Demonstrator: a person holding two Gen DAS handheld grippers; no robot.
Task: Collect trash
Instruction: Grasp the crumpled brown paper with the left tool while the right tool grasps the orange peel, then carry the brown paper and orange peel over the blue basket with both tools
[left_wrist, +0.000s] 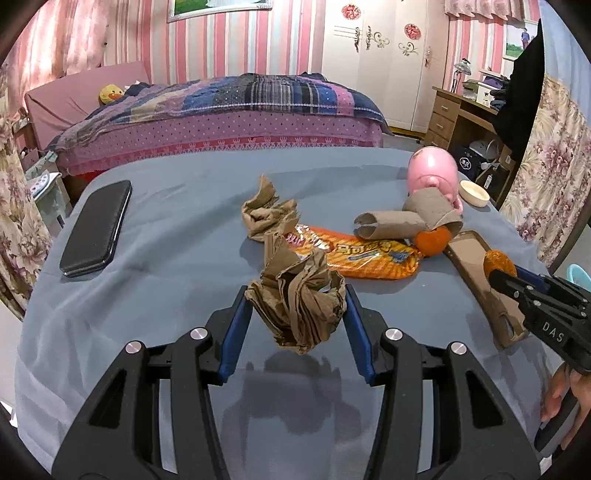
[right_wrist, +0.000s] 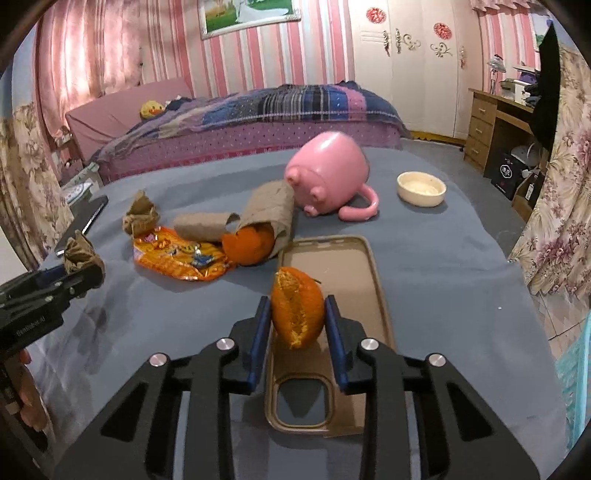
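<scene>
While the left gripper (left_wrist: 298, 302) holds its blue-padded fingers (left_wrist: 236, 317) against both sides of a crumpled wad of brown paper (left_wrist: 299, 306), that wad sits low in the centre of the left wrist view, raised off the grey-blue tablecloth (left_wrist: 166, 258) with its shadow beneath. The right gripper (right_wrist: 297, 314) pinches a piece of orange peel (right_wrist: 297, 310) between its blue pads (right_wrist: 258, 332), centre of the right wrist view, directly above a tan rubber phone case (right_wrist: 347, 266) lying flat on the cloth; no gap shows at either pad.

Remaining items, middle of the right wrist view:
- A second crumpled brown paper wad (right_wrist: 142, 214), left of centre.
- An orange printed snack wrapper (right_wrist: 177, 254), flat, just beside that wad.
- Two torn cardboard tubes (right_wrist: 266, 210), overlapping, one covering part of a second orange peel (right_wrist: 251, 243).
- A pink pig-shaped ceramic mug (right_wrist: 328, 173), tipped on its side, touching the tubes.
- A small cream round dish (right_wrist: 421, 188), upright, right of the mug and apart from it.

A black smartphone (left_wrist: 98, 229) lies at the left of the left wrist view, apart from the litter.
</scene>
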